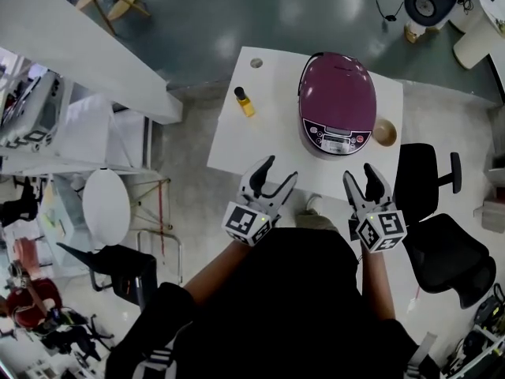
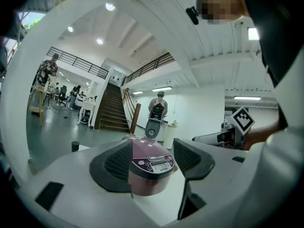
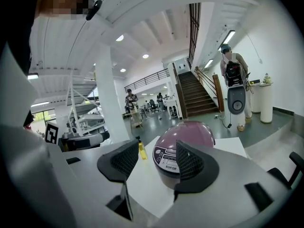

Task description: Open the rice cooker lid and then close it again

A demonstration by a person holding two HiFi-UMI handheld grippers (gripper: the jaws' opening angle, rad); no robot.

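maroon and domed, the rice cooker (image 1: 337, 101) sits on the white table (image 1: 260, 144) with its lid down. its control panel (image 1: 338, 141) faces six o'clock, so the release probably faces the person. the left gripper (image 1: 282, 169) and right gripper (image 1: 359, 172) hang over the near edge, jaws spread and empty. the cooker lies at their one and eleven o'clock, likely staged for the reach. a yellow bottle (image 1: 244, 101) at its nine o'clock and a small bowl (image 1: 384, 132) at four seem clear of the lid's swing.

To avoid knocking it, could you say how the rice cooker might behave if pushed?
The rice cooker looks squat and broad-based, so it probably won't tip. On the smooth white table it may slide rather than roll.
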